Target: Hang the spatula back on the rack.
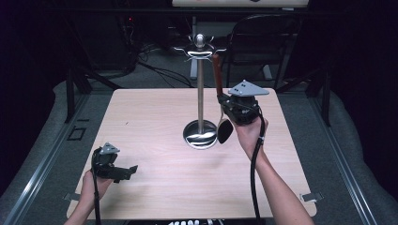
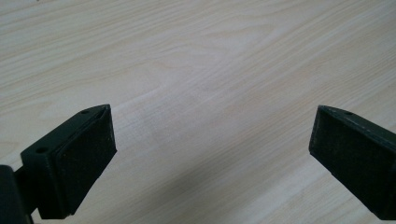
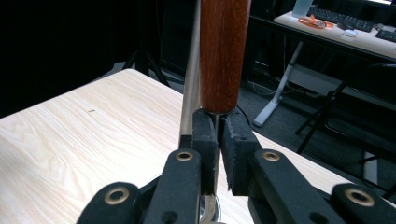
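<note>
While my right gripper [image 1: 224,104] pinches a ladle [image 1: 218,89] by its thin metal shank, brown wooden handle up, dark bowl hanging beside the stand [image 1: 200,93] at frame centre, my left gripper [image 1: 123,171] rests spread at lower left.

Light wood-grain surface [image 1: 155,122], roughly square. Metal utensil stand [image 1: 200,101] upright on round base just past centre, toward 12 o'clock. Left claw [image 1: 127,172] low near 7 o'clock edge.
</note>
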